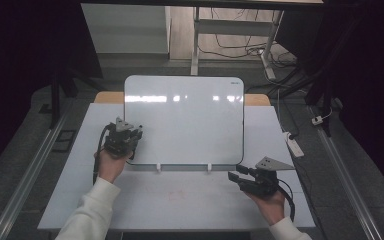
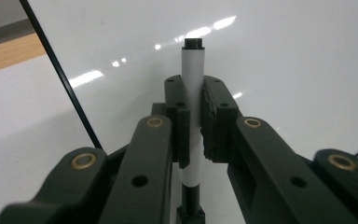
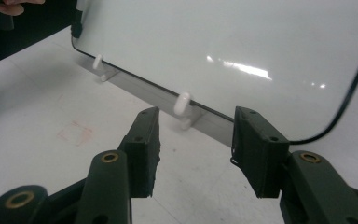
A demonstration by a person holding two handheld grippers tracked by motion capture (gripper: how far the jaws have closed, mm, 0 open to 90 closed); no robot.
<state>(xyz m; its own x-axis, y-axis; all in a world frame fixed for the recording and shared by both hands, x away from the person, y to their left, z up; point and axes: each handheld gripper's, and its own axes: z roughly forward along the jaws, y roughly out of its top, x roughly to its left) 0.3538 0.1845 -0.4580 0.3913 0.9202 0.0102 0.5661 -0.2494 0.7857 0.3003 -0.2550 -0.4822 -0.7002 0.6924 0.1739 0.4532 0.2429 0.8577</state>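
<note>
Marker [image 2: 192,79]: we see one, white barrel, black cap end pointing away from the camera, clamped upright between the pads of the left hand-held gripper [image 2: 194,116]. Jaws pressed tight on the barrel on both sides. It sits right in front of the whiteboard [image 1: 184,120], near the board's left edge, low on the board face; whether the tip touches the surface we cannot tell.

Left hand [image 1: 111,164]: forearm in a white sleeve comes up from the near left, wrist raised, left hand-held gripper [image 1: 125,136] pointing far toward the board's lower left corner.

Right hand [image 1: 272,200]: at the near right of the bench [image 1: 180,200], palm under the tool, right hand-held gripper [image 1: 234,178] lying roughly level and pointing left along the board's near edge. Its jaws stand apart, nothing between them. In the right gripper view the right hand-held gripper [image 3: 196,144] looks at the board's bottom edge and one of the white clips [image 3: 182,103].

Count, as far as we can see:
- 1 whiteboard, blank, propped tilted on the bench, rounded corners, thin dark rim
- 2 white clips holding its near edge
- 1 marker
- 2 hand-held grippers, one per hand
- 1 faint reddish smudge [image 3: 76,133] on the bench, near of the board
</note>
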